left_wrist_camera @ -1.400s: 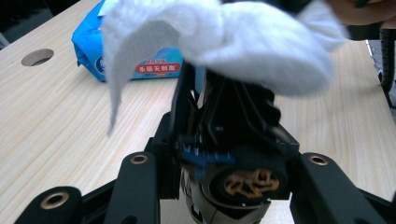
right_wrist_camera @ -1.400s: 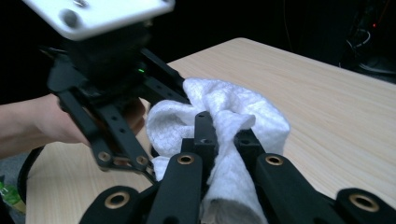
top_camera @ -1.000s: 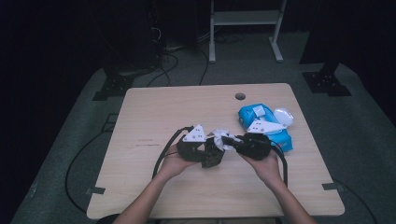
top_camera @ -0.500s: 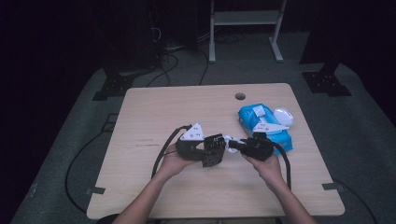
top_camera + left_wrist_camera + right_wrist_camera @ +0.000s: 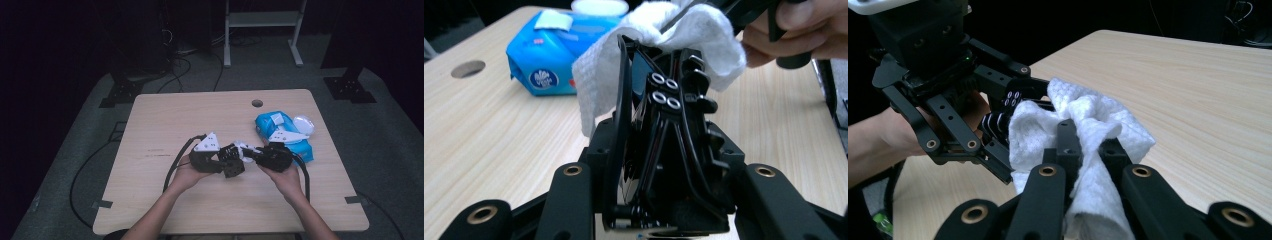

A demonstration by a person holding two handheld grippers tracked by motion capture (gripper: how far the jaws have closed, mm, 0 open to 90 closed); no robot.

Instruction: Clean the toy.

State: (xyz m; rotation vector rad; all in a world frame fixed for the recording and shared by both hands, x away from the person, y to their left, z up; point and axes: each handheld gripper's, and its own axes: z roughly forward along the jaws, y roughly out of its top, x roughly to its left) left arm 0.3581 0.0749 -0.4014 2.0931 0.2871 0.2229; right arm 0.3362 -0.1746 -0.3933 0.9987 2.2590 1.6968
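The white wipe [image 5: 664, 45] covers the top of the black object [image 5: 664, 150] clamped in the left gripper [image 5: 659, 210]. That object is too dark to identify, and the wipe pack [image 5: 554, 55] is partly hidden behind the wipe.

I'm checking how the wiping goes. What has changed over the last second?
Little. The right gripper with the white wipe sat slightly lower and farther right half a second ago; now it is back against the black object in the left gripper. Nothing was picked up or released. The right gripper stays shut on the wipe, the left hand stays put, and the blue wipes pack has not moved.
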